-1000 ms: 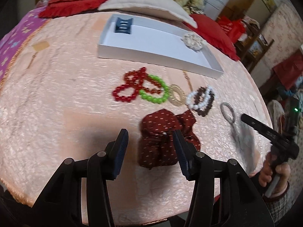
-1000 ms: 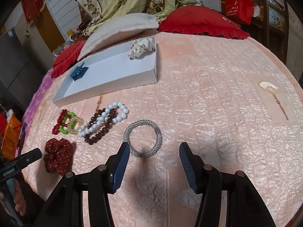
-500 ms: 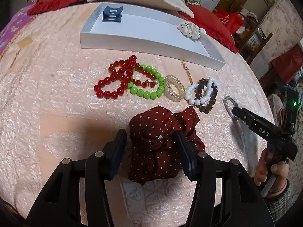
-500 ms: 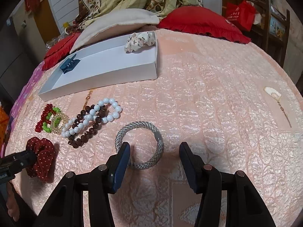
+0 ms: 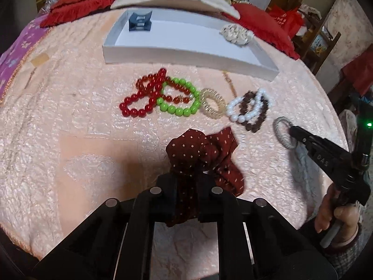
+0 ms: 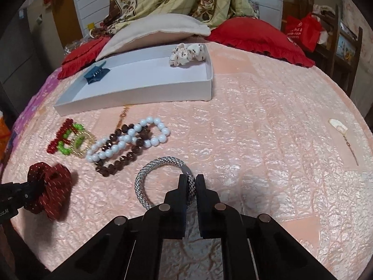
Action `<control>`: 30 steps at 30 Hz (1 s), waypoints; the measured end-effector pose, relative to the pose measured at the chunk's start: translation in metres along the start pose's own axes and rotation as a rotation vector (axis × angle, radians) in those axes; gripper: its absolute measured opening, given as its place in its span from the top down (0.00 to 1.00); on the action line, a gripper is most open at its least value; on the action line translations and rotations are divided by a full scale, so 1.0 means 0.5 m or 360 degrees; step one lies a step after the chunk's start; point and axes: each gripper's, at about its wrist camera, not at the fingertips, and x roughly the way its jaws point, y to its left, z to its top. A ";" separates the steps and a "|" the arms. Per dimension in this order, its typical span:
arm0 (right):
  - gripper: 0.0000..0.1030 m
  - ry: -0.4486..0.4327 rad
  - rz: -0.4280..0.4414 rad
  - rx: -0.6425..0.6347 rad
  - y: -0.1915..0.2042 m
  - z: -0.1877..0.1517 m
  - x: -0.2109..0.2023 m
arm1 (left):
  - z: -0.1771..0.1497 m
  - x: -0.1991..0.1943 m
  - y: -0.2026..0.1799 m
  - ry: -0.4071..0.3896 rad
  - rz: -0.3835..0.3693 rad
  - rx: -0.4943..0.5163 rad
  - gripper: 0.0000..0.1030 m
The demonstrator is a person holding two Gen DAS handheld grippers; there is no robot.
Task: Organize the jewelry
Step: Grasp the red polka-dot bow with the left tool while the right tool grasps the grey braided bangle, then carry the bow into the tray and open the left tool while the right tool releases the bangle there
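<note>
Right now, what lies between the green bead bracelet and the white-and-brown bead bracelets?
One thing: a clear-gold spiral hair tie, beside the green bead bracelet and left of the white-and-brown bead bracelets. The left wrist view shows it best.

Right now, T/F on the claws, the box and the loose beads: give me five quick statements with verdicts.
1. The left claw is shut on the dotted maroon scrunchie. True.
2. The right claw is open above the silver mesh bracelet. False: it is shut on the bracelet's rim.
3. The white box holds a blue hair clip and a spotted white scrunchie. True.
4. The green bead bracelet is inside the box. False: it lies on the pink bedspread, overlapping the red bead bracelet.
5. The white bead bracelet lies apart from the brown one. False: they overlap.
</note>
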 end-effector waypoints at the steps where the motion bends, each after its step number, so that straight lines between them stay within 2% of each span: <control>1: 0.93 -0.0009 0.0006 0.0007 0.000 0.001 -0.006 | 0.000 -0.013 -0.003 -0.0017 -0.0008 0.0003 0.91; 7: 0.93 -0.0096 0.0053 0.0066 -0.005 0.012 -0.072 | 0.000 -0.097 -0.015 -0.0147 -0.0041 0.0020 0.91; 18: 0.93 -0.0266 0.0097 0.0028 0.017 0.050 -0.199 | 0.006 -0.238 -0.025 -0.0356 -0.0053 0.0068 0.91; 24: 0.93 -0.0303 0.0131 -0.0013 0.035 0.107 -0.220 | 0.060 -0.265 -0.008 -0.0378 -0.0078 0.0050 0.91; 30: 0.93 -0.0288 0.0106 -0.0028 0.041 0.174 -0.183 | 0.155 -0.242 0.003 -0.0369 0.0002 0.0093 0.91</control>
